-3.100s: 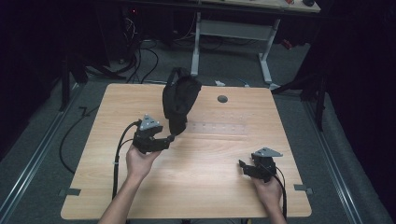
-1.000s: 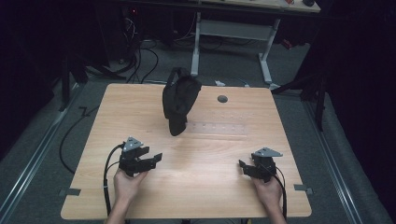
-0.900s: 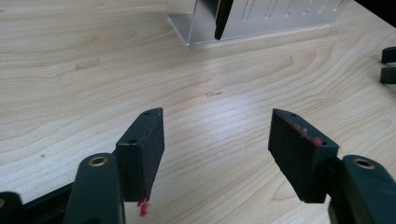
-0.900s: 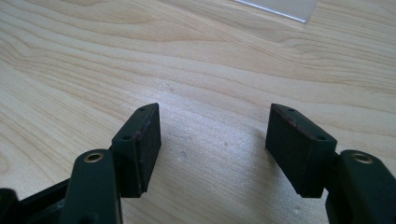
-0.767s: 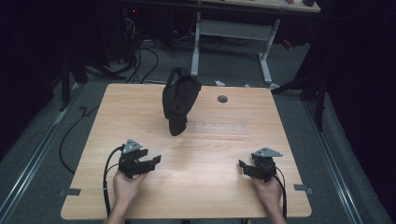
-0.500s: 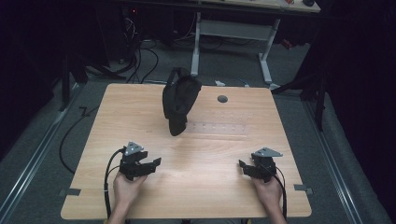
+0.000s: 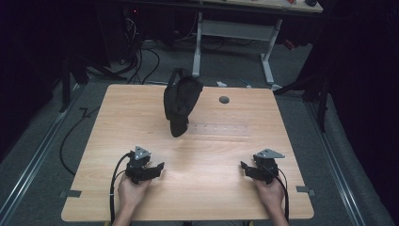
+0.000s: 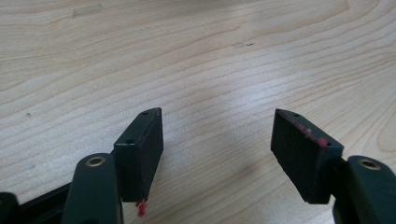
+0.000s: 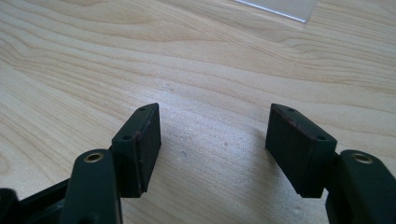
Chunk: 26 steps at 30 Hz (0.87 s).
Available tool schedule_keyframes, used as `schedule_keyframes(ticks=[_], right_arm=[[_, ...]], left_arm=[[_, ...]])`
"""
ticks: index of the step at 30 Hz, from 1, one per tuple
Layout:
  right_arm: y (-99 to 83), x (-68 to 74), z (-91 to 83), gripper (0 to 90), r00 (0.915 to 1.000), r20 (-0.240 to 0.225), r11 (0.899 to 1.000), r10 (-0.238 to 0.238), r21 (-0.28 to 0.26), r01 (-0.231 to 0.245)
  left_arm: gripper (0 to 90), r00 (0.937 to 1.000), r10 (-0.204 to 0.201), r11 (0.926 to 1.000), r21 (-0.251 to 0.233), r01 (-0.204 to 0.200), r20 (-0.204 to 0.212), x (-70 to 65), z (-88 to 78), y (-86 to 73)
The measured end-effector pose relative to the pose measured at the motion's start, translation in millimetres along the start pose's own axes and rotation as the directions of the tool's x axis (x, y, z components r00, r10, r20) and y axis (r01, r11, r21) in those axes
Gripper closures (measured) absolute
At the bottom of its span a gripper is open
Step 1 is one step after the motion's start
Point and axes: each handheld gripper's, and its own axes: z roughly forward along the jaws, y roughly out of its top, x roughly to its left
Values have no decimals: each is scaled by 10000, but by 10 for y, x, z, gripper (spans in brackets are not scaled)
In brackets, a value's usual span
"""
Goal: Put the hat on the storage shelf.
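Black bag (image 7: 181, 104): a soft, dark fabric pouch standing slumped on the far half of the worktop (image 7: 117, 122), its strap looped at the top and its lower end drooping toward a clear plastic strip (image 7: 221, 129) that lies flat just to its right. A small round grommet (image 7: 224, 100) sits in the worktop beyond the strip.

Left tongs (image 7: 157, 168): resting low over the near left part of the worktop, well apart from the bag, held in the person's left hand (image 7: 131, 193). In the left gripper view the left tongs (image 8: 217, 140) stand spread wide with bare wood grain between the pads and nothing pinched; flecks of red mark the pad edges.

Right tongs (image 7: 243, 167): at the near right, likewise well apart from the bag. In the right gripper view the right tongs (image 9: 214, 135) are spread, empty, over plain wood; a corner of the clear strip (image 9: 280, 7) shows at the top edge.

Judged step: both tools parked at rest, the bag untouched. A sound approach would likely carry one pair of tongs forward with the jaws kept spread, meeting the fabric at a firm fold or the strap rather than the loose drooping end, which would probably slip or collapse.
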Motion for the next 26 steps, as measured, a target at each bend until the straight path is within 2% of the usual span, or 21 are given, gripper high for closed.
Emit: schedule_keyframes(ticks=[3, 8, 11, 26], right_arm=[[-1, 10, -2, 359, 9999, -7, 9999, 100, 26, -100], [-1, 11, -2, 359, 9999, -8, 9999, 103, 25, -103], [-1, 6, -1, 359, 10000, -4, 10000, 55, 15, -55], [-2, 13, -2, 359, 9999, -10, 9999, 130, 32, -130]], left_arm=[[347, 9999, 4, 10000, 14, -4, -123, 11, 24, -18], [349, 9989, 349, 9991, -221, -356, -305, 11, 53, -52], [339, 9944, 968, 9934, -574, -992, -423, -2, 74, -123], [290, 9948, 905, 9942, -538, -930, -462, -8, 69, -132]])
